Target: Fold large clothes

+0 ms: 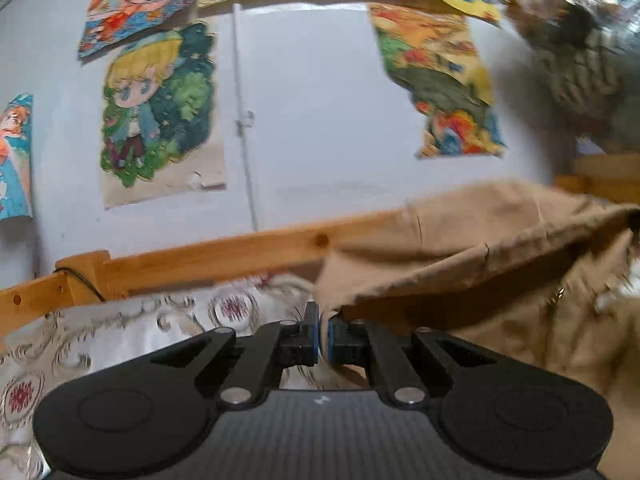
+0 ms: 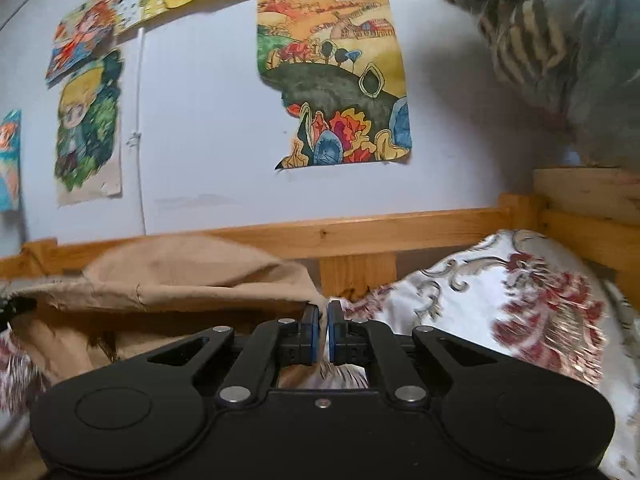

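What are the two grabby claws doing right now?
Left gripper: closed, pinching the edge of the tan cotton jacket.
Right gripper: closed, pinching the same jacket's edge.

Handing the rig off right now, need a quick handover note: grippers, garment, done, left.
Left gripper: shut on an edge of the tan jacket.
Right gripper: shut on another edge of the same jacket.
The jacket hangs lifted between the two grippers, above the patterned bedspread, in front of the wooden bed rail.
Done: both edges are gripped and raised.
Left: no finished fold is visible; lay it down and fold.
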`<state>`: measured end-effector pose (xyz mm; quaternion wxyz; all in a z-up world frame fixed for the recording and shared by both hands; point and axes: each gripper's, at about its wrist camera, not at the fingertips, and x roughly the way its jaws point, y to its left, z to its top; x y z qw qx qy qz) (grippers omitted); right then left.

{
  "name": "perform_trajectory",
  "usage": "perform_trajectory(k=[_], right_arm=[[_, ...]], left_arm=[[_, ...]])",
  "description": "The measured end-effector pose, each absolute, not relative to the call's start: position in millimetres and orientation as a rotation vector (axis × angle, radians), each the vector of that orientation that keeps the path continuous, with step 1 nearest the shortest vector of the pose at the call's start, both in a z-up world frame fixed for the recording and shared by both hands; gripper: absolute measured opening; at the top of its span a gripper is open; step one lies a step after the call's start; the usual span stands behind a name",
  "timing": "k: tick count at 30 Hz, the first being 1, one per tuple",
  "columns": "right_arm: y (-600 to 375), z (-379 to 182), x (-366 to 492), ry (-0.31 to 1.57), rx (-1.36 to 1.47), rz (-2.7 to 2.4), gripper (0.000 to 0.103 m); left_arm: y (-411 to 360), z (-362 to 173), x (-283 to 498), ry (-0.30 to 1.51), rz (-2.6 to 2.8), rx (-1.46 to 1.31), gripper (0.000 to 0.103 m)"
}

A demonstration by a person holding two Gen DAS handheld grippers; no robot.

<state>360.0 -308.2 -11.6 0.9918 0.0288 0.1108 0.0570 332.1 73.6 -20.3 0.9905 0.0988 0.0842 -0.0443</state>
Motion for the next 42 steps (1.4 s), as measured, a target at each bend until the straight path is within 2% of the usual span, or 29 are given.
perform_trajectory(k=[3, 4, 5, 7, 8, 13, 17, 21, 23, 26, 28, 30, 32, 34, 37, 42], right_arm=[[-305.2, -26.5, 333.6, 0.233, -0.009, 0.101, 0.004], [-304.1, -32.4, 327.4, 0.243, -0.025, 0.096, 0.004], [-303.9, -38.0, 324.2, 0.257, -0.032, 0.091, 0.004], [-306.3, -48.3, 322.0, 0.289, -0.023, 0.074, 0.004], [-307.7, -51.5, 321.6, 0.3, -0.012, 0.067, 0.004], [-312.9, -63.5, 322.8, 0.357, 0.021, 0.058, 0.006], [-313.7, -69.0, 318.6, 0.377, 0.008, 0.062, 0.008], [-315.4, -67.7, 317.4, 0.385, 0.016, 0.062, 0.008], [-315.3, -64.9, 317.4, 0.394, 0.01, 0.063, 0.012], [-316.4, -62.0, 317.2, 0.45, -0.005, 0.059, 0.029], [-321.7, -60.7, 310.6, 0.503, 0.001, 0.055, 0.05], [-329.3, -59.1, 298.0, 0.55, 0.038, 0.059, 0.063], [-338.5, -56.9, 279.1, 0.58, 0.104, 0.098, 0.067], [-344.3, -54.9, 260.5, 0.596, 0.171, 0.158, 0.084], [-345.2, -51.6, 239.3, 0.594, 0.266, 0.273, 0.084], [-338.8, -70.5, 241.6, 0.678, 0.59, 0.506, 0.085]], left_arm=[[71.4, -40.8, 314.4, 0.266, -0.137, 0.273, 0.017], [72.3, -47.2, 311.0, 0.326, -0.162, 0.292, 0.027], [74.6, -51.1, 307.8, 0.386, -0.186, 0.29, 0.049], [82.1, -55.7, 303.1, 0.521, -0.271, 0.251, 0.068], [87.1, -56.9, 298.1, 0.572, -0.318, 0.216, 0.074], [102.1, -50.6, 267.7, 0.717, -0.512, -0.006, 0.075], [104.1, -48.1, 270.2, 0.768, -0.66, -0.256, 0.075], [70.8, -59.5, 286.5, 0.762, -0.659, -0.159, 0.074], [57.5, -59.1, 292.5, 0.741, -0.651, -0.123, 0.071], [42.7, -61.3, 293.2, 0.75, -0.673, -0.099, 0.07], [33.9, -67.0, 295.2, 0.761, -0.651, -0.043, 0.069], [35.2, -71.7, 294.1, 0.776, -0.642, -0.046, 0.069], [40.2, -72.3, 294.6, 0.787, -0.641, -0.072, 0.069], [44.3, -68.1, 297.0, 0.776, -0.648, -0.081, 0.069], [45.1, -55.5, 298.9, 0.745, -0.672, -0.064, 0.069], [37.2, -25.0, 303.8, 0.661, -0.727, -0.021, 0.069]])
